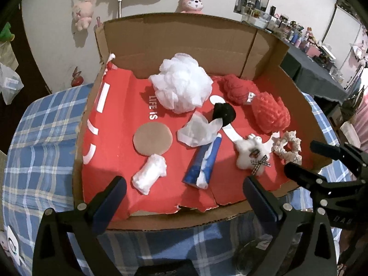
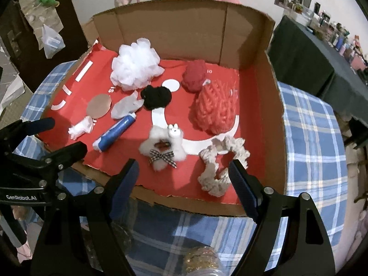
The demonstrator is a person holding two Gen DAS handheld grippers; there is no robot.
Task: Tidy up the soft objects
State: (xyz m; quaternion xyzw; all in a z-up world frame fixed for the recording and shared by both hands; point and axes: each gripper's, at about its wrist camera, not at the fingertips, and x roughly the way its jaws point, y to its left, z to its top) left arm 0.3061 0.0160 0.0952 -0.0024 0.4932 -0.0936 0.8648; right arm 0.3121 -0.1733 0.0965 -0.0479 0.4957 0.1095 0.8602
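Both grippers, left gripper and right gripper, hang wide open, holding nothing, at the near edge of the cardboard box. Inside lie a white puff, a blue tube and a fluffy scrunchie.

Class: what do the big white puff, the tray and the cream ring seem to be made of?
Puff: gathered plastic mesh, by its translucent ruffles. Tray: corrugated cardboard, brown and matte with torn edges. Ring: likely gathered fabric, matte and ruffled.
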